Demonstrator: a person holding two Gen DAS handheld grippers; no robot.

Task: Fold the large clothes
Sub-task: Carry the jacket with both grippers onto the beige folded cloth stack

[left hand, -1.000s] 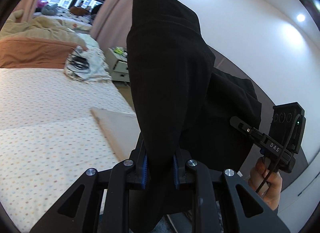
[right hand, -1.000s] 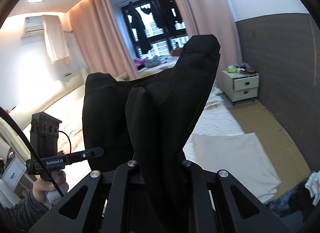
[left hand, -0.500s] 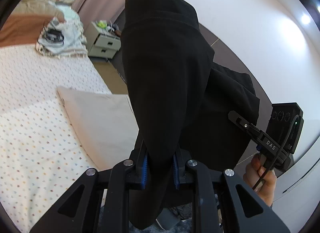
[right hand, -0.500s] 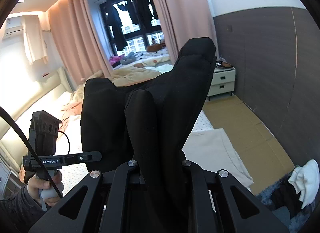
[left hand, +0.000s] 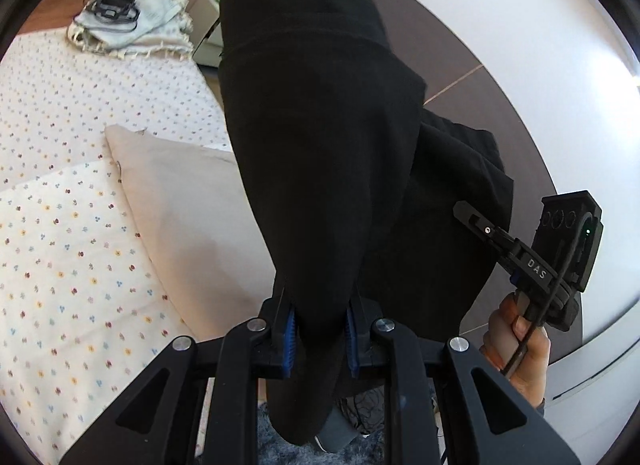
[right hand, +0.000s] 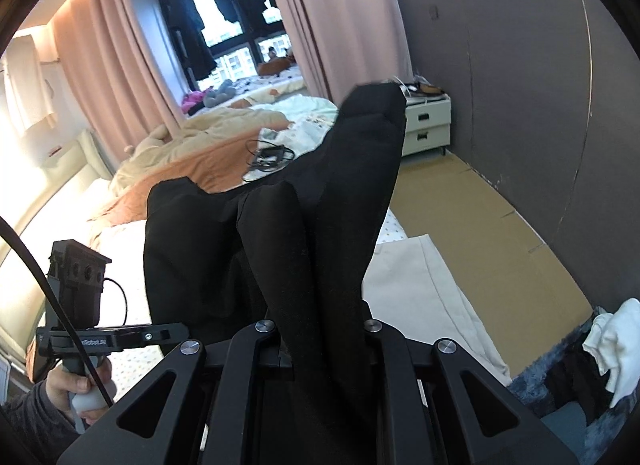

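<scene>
Between your left gripper's point(left hand: 320, 339) blue pads point(left hand: 291, 339), a thick fold of the black garment point(left hand: 320, 145) is clenched; the cloth rises straight up from the jaws and fills the middle of that view, hiding most of what lies behind it. Your right gripper point(right hand: 320, 349) is also clamped on the same garment point(right hand: 340, 193), though here the pads themselves are buried in fabric and hard to make out. The cloth hangs slack between the two tools and a loose end drops below the left jaws, cut off by the frame.

Seen from the left wrist, your right hand point(left hand: 516, 353) grips its handle at the lower right, beside the garment's far edge. Seen from the right wrist, your left hand point(right hand: 78, 385) holds its handle at the lower left, sleeve partly cut off.

Below the garment lies the dotted bedsheet point(left hand: 60, 245) with a beige cloth point(left hand: 188, 217) spread on it. Further off are a rumpled blanket point(right hand: 192, 145), a white nightstand point(right hand: 426, 127) partly hidden by the garment's tip, and pink curtains point(right hand: 340, 13).
</scene>
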